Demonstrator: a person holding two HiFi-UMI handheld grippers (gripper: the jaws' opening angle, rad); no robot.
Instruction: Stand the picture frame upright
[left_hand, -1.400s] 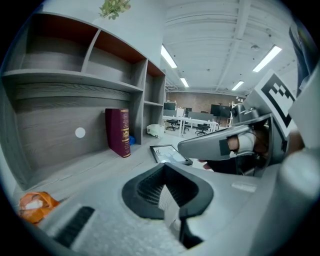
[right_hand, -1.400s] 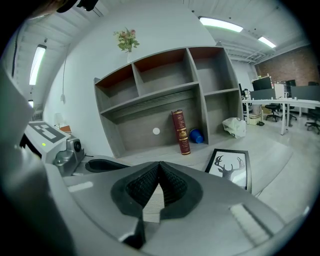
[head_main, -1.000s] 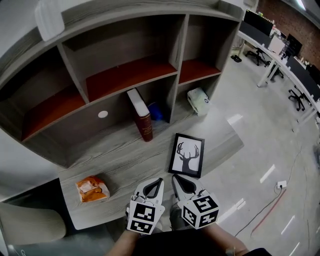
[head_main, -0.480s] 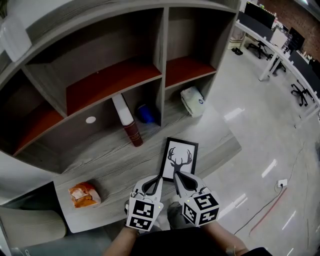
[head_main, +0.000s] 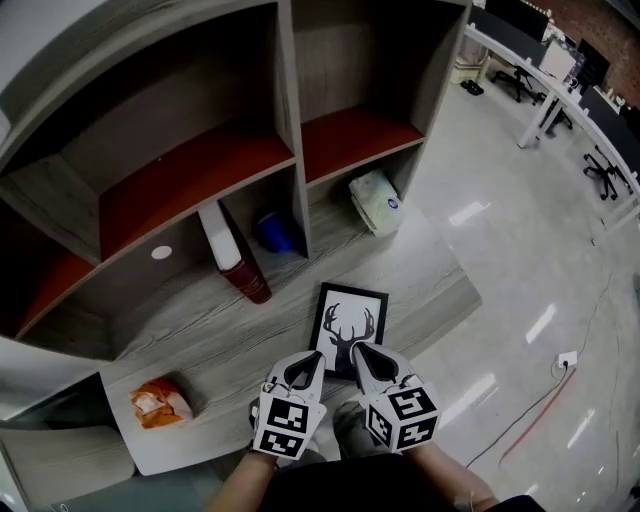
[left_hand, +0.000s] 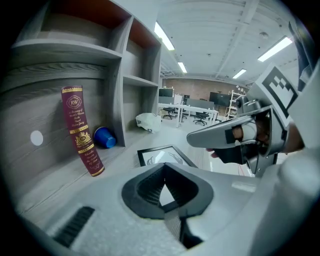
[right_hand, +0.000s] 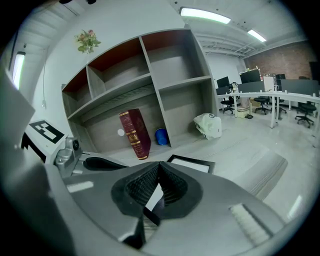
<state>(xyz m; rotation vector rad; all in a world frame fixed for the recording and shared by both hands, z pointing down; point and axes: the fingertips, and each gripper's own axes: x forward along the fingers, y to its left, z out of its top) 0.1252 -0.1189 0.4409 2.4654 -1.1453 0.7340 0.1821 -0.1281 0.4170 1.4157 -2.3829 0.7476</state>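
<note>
- My left claw (head_main: 311, 361) is closed, its jaws pressed together with nothing between them.
- My right claw (head_main: 361, 354) is closed and empty as well; the two sit side by side, close together.
- The black-framed picture of a deer's antlered head (head_main: 348, 325) lies flat, face up, on the grey wood-grain bench (head_main: 200, 330), near its front edge.
- From the head view, both claw tips sit over the near edge of that picture frame; I cannot tell whether either touches it.
- In the left gripper view the frame (left_hand: 162, 154) lies just past my jaw tips, and the right gripper view shows the frame (right_hand: 192, 163) the same way.
- A dark red hardback book with gold print (head_main: 238, 268) leans tilted against the grey shelf unit (head_main: 290, 150), to the left of the frame and apart from it.
- A blue cup (head_main: 273, 230) lies in the lower compartment just beside the book.
- A white crumpled bag (head_main: 376, 200) sits in the next compartment to the right.
- An orange snack packet (head_main: 158, 403) rests at the bench's left front corner, well apart from the frame.
</note>
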